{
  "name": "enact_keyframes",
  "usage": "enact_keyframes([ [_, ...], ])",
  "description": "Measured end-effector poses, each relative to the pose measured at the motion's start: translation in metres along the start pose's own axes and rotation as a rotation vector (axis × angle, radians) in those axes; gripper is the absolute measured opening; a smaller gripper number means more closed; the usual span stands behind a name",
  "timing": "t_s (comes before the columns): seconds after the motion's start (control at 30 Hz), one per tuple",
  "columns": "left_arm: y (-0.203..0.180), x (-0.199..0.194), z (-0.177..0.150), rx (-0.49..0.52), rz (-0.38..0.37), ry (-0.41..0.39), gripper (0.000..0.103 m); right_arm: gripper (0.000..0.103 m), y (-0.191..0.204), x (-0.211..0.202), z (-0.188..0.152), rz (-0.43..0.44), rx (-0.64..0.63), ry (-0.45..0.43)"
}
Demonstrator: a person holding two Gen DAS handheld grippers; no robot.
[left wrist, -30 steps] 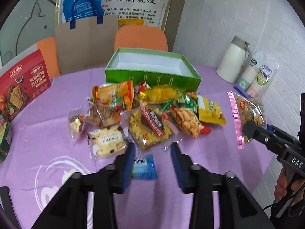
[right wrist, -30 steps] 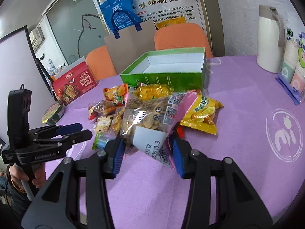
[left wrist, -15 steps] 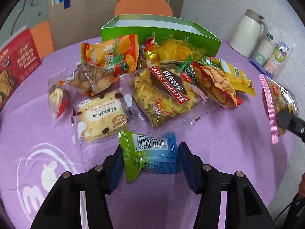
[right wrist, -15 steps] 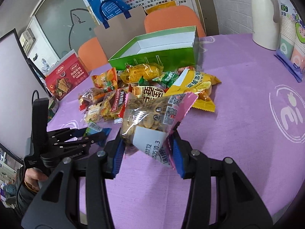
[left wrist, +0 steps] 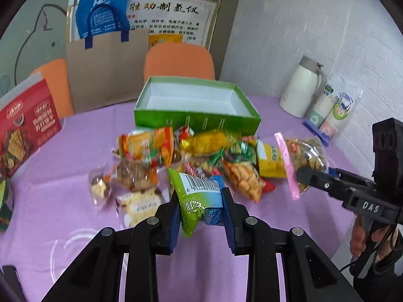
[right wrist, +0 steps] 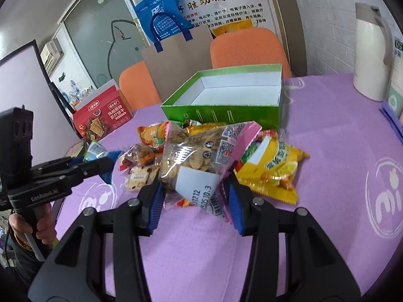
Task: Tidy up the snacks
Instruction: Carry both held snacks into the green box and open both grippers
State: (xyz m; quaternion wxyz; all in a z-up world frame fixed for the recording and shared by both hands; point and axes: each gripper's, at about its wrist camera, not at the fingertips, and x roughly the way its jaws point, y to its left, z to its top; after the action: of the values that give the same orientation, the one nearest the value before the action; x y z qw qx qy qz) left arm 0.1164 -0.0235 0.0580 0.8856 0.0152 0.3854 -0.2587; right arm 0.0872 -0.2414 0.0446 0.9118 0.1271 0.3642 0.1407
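Observation:
My left gripper (left wrist: 199, 195) is closing on a small green-and-blue snack packet (left wrist: 197, 210); its pads press the packet, which hangs above the purple tablecloth (left wrist: 63, 181). My right gripper (right wrist: 194, 183) is shut on a clear biscuit bag with a pink edge (right wrist: 194, 148), held off the table. A pile of snack packets (left wrist: 201, 148) lies in front of an open, empty green box (left wrist: 196, 122). In the left wrist view the right gripper (left wrist: 309, 176) holds its bag to the right of the pile. In the right wrist view the left gripper (right wrist: 100, 162) is at the left.
A red cracker box (left wrist: 27, 123) stands at the left. At the right sit a white jug (left wrist: 302, 88) and a wrapped pack of cups (left wrist: 335, 110). A brown paper bag (left wrist: 105, 68) and orange chairs (left wrist: 178, 60) stand behind the table.
The left jaws went down around the green-and-blue packet, closed on it and raised it off the cloth. The right gripper kept its grip on the biscuit bag and shifted a little.

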Motion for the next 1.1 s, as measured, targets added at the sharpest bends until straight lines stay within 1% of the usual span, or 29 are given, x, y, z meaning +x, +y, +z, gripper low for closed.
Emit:
enact_keyframes([
  [0.07,-0.003,0.004,0.024,0.012,0.018,-0.026,0.029,0.047,-0.005,0.011,0.016,0.004,-0.002,0.0],
  [0.13,-0.006,0.013,0.048,0.006,0.021,-0.04,0.029,0.047,-0.013,0.024,0.034,0.003,0.002,-0.005],
  [0.3,-0.003,0.056,0.102,-0.034,0.053,-0.044,0.03,0.047,-0.045,0.063,0.075,-0.046,0.031,-0.016],
  [0.4,0.005,0.088,0.127,-0.068,0.06,-0.026,0.03,0.047,-0.064,0.09,0.092,-0.072,0.057,0.002],
  [0.57,0.025,0.135,0.156,-0.122,0.064,0.002,0.03,0.047,-0.079,0.123,0.105,-0.099,0.06,0.017],
  [0.63,0.029,0.152,0.163,-0.125,0.069,0.015,0.031,0.051,-0.083,0.136,0.107,-0.115,0.061,0.029],
  [0.67,0.031,0.161,0.165,-0.127,0.066,0.022,0.033,0.055,-0.084,0.143,0.107,-0.13,0.049,0.036],
  [0.7,0.034,0.17,0.165,-0.13,0.061,0.031,0.037,0.065,-0.084,0.147,0.107,-0.147,0.037,0.038],
  [0.73,0.037,0.178,0.164,-0.134,0.056,0.041,0.058,0.07,-0.084,0.149,0.106,-0.169,0.023,0.033],
  [0.77,0.042,0.186,0.163,-0.142,0.062,0.067,0.091,0.072,-0.084,0.15,0.105,-0.171,0.012,0.028],
  [0.8,0.047,0.194,0.16,-0.165,0.09,0.096,0.1,0.072,-0.084,0.151,0.105,-0.162,0.005,0.032],
  [0.83,0.051,0.198,0.155,-0.189,0.106,0.102,0.102,0.072,-0.085,0.153,0.104,-0.147,0.004,0.043],
  [0.93,0.064,0.213,0.144,-0.247,0.079,0.143,0.102,0.072,-0.089,0.159,0.1,-0.126,0.029,0.092],
  [0.97,0.066,0.214,0.142,-0.251,0.07,0.135,0.102,0.072,-0.09,0.162,0.098,-0.124,0.032,0.116],
  [1.0,0.065,0.212,0.14,-0.241,0.073,0.118,0.102,0.07,-0.088,0.163,0.097,-0.127,0.008,0.127],
  [1.07,0.061,0.209,0.138,-0.217,0.09,0.111,0.102,0.069,-0.08,0.164,0.093,-0.161,-0.048,0.164],
  [1.1,0.058,0.207,0.136,-0.195,0.103,0.109,0.102,0.069,-0.08,0.162,0.092,-0.17,-0.034,0.168],
])
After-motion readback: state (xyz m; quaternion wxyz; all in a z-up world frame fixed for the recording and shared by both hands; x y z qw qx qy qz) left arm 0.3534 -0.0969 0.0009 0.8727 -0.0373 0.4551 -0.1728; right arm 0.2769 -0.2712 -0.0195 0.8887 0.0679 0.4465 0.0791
